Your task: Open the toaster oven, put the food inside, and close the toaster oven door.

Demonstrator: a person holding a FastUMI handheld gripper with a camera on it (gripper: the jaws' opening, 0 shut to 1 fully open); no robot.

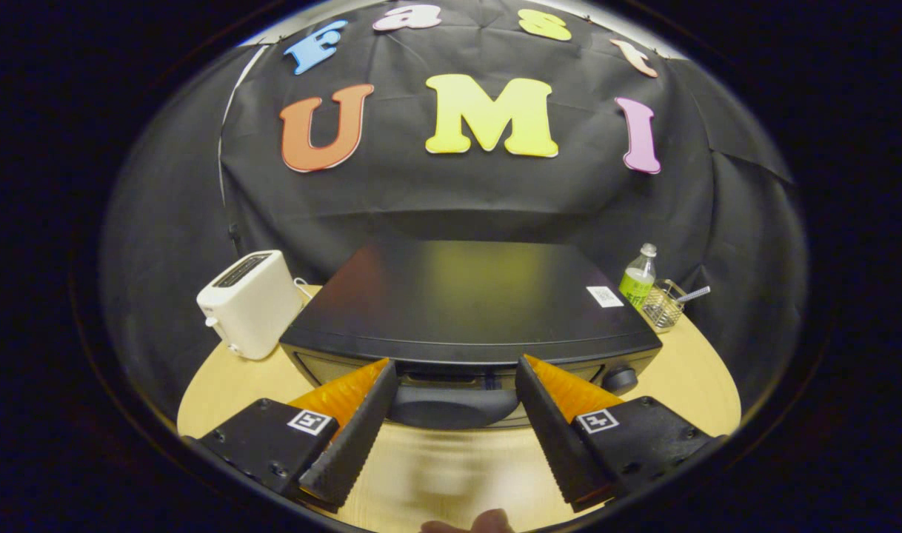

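A black toaster oven point(466, 303) stands on the wooden table point(703, 385), seen from above and in front. Its door handle point(451, 406) is a dark rounded bar at the top of the front face, and the door looks closed. My gripper point(455, 366) is open, its fingers spread wide. The handle lies between the two fingertips, with a gap on either side, and neither finger touches it. A round knob point(620, 379) sits on the oven's front, just right of the right finger.
A white pop-up toaster point(249, 303) stands left of the oven. Behind the oven's right corner are a green-labelled bottle point(638, 277) and a small wire basket point(664, 303). A person's fingertips point(469, 524) show at the table's near edge.
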